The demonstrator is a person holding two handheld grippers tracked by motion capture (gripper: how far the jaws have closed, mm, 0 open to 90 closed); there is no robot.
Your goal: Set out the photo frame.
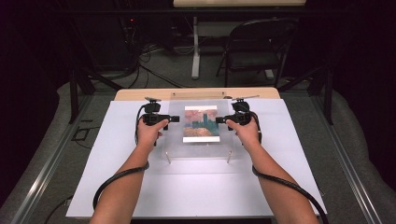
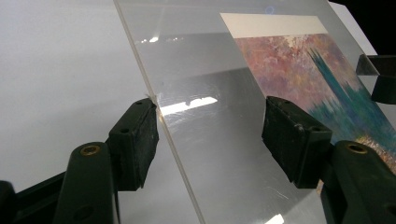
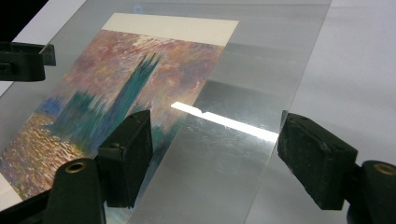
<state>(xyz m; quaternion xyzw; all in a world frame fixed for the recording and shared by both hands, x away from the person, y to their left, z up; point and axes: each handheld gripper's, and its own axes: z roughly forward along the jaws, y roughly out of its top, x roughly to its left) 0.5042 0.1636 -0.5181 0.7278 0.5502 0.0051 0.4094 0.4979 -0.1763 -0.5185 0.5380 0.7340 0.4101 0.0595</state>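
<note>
High view: a clear acrylic sheet (image 1: 201,128), rectangular and glossy, sits on short pegs above a white board (image 1: 116,186) that covers the wooden bench (image 1: 140,94). A rectangular art print (image 1: 201,123) with a pale border and blotchy rust, pink and teal paint lies at the sheet's middle. The left gripper (image 1: 176,119) reaches in at the sheet's left edge and the right gripper (image 1: 218,120) at its right edge, each in a hand, with thick black cables looping back along the forearms. A dark folding chair (image 1: 254,46) stands on the grey carpet beyond the bench. Left gripper view: the two blocky black fingers (image 2: 135,142) stand apart, one on each side of the sheet's thin left edge (image 2: 187,140); the left finger's top corner sits just at the edge, the other hangs over the scratched, reflective surface, clear of it, so the fingers are released and grasp nothing. The print (image 2: 317,79) lies further in, its brushwork coarse, its border matte cream. The other gripper's black tip shows at the far right. Right gripper view: the matte, rubbery fingers (image 3: 315,161) likewise straddle the sheet's right edge (image 3: 233,140), one over the print's corner (image 3: 121,88), one outside the edge over the white board; a gap shows on both, so they are released, not clamped. Fine scratches and a bright strip of reflected light cross the acrylic.
</note>
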